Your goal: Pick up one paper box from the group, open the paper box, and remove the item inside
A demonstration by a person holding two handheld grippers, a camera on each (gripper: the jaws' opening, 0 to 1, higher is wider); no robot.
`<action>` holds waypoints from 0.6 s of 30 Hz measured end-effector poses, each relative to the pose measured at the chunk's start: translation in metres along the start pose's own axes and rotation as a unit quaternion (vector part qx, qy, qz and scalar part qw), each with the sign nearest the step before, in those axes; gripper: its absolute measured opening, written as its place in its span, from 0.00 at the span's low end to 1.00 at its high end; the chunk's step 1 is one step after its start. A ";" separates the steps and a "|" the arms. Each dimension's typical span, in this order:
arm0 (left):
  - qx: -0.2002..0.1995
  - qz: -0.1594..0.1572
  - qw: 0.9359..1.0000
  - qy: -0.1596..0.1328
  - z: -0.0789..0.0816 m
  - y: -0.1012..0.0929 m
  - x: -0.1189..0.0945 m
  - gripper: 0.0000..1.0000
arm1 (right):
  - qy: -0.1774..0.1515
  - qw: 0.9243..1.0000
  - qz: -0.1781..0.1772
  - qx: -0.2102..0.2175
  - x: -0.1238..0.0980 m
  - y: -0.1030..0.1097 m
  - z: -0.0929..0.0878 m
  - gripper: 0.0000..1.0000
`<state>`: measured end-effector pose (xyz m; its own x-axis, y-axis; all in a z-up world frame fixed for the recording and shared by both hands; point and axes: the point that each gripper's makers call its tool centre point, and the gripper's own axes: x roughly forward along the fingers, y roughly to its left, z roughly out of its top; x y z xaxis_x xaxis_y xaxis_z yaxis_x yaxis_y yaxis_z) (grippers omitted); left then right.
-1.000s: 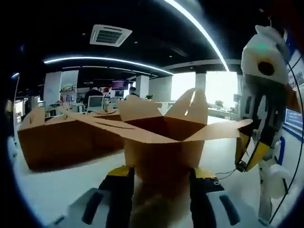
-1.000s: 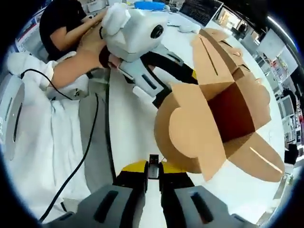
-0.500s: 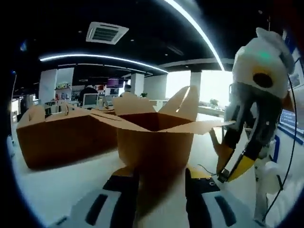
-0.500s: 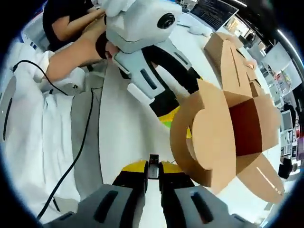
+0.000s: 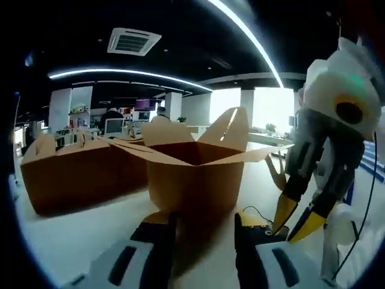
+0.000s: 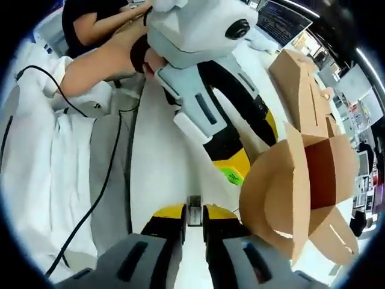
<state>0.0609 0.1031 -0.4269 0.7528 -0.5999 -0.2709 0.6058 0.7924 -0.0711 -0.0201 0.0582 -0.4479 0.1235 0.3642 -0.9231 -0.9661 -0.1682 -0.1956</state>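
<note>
The paper box (image 5: 195, 180) stands upright with its four top flaps spread, its open mouth facing up, held at its near lower wall between the jaws of the left gripper (image 5: 201, 232), which pinch it from either side. In the right gripper view the same paper box (image 6: 301, 192) lies to the right of the jaws and a little ahead of them, with its dark inside turned away toward the far right; what is inside cannot be made out from either view.

The right gripper (image 6: 194, 226) has its jaws pressed nearly together around a small dark tab between the tips, holding no part of the box. In the left gripper view the right gripper (image 5: 298, 220) hangs just beside the box's right flap, yellow tips pointing down and apart from the cardboard.

So the move ahead turns on this: the box's opening points up, while the free right gripper sits beside and below the rim. I judge it must rise above the flaps and come down into the mouth from above, and its jaws would need to part first. It is the nearer free tool; the left one is busy steadying the box.

Behind, more paper boxes (image 5: 78, 171) of the group sit closed on the white table (image 5: 72, 232).
</note>
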 end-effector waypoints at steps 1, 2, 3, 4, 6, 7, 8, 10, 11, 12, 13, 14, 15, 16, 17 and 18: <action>-0.001 0.000 1.000 0.001 -0.001 0.000 -0.001 0.40 | -0.012 1.000 -0.005 -0.007 -0.001 -0.001 0.002 0.25; -0.001 0.001 1.000 0.001 -0.001 0.001 -0.001 0.40 | -0.016 1.000 -0.007 -0.009 -0.001 -0.002 0.003 0.29; -0.001 0.001 1.000 0.002 -0.002 0.001 -0.003 0.40 | -0.025 1.000 -0.015 -0.007 -0.006 -0.002 0.002 0.30; -0.002 0.001 1.000 0.002 -0.002 0.001 -0.005 0.40 | -0.033 0.999 -0.022 -0.005 -0.010 -0.003 0.001 0.29; -0.002 0.003 1.000 0.001 -0.002 0.002 -0.008 0.40 | -0.063 0.997 -0.033 0.014 -0.020 -0.001 0.003 0.29; -0.002 0.004 1.000 -0.001 -0.001 0.003 -0.009 0.40 | -0.087 0.995 -0.033 0.026 -0.025 0.001 0.005 0.29; -0.003 0.006 1.000 -0.003 0.000 0.004 -0.009 0.40 | -0.107 0.993 -0.033 0.038 -0.031 0.004 0.004 0.29; -0.004 0.007 1.000 -0.006 0.002 0.005 -0.009 0.40 | -0.148 0.985 -0.044 0.071 -0.041 0.003 0.001 0.29; -0.003 0.008 1.000 -0.007 0.003 0.005 -0.009 0.40 | -0.164 0.982 -0.048 0.080 -0.045 0.003 0.000 0.29; -0.002 0.007 1.000 -0.008 0.004 0.004 -0.008 0.40 | -0.199 0.974 -0.053 0.099 -0.051 0.000 0.000 0.29; -0.002 0.007 1.000 -0.009 0.005 0.003 -0.007 0.40 | -0.236 0.962 -0.061 0.122 -0.055 -0.005 0.000 0.29; -0.001 0.006 1.000 -0.010 0.006 0.002 -0.006 0.40 | -0.255 0.954 -0.069 0.138 -0.057 -0.010 -0.006 0.30; 0.000 0.005 1.000 -0.011 0.006 0.000 -0.004 0.40 | -0.269 0.944 -0.086 0.170 -0.059 -0.020 -0.017 0.29; 0.001 0.004 1.000 -0.011 0.006 -0.001 -0.003 0.40 | -0.282 0.933 -0.100 0.200 -0.060 -0.030 -0.024 0.29; 0.001 0.004 1.000 -0.010 0.006 -0.001 -0.002 0.40 | -0.295 0.922 -0.113 0.225 -0.061 -0.038 -0.031 0.29; 0.002 0.005 1.000 -0.010 0.005 -0.001 -0.001 0.40 | -0.305 0.911 -0.127 0.247 -0.060 -0.047 -0.039 0.29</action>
<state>0.0609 0.1028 -0.4213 0.7641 -0.5936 -0.2527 0.5987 0.7983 -0.0651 0.0270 0.0083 -0.3960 0.3534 0.8001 -0.4847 -0.9267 0.3704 -0.0643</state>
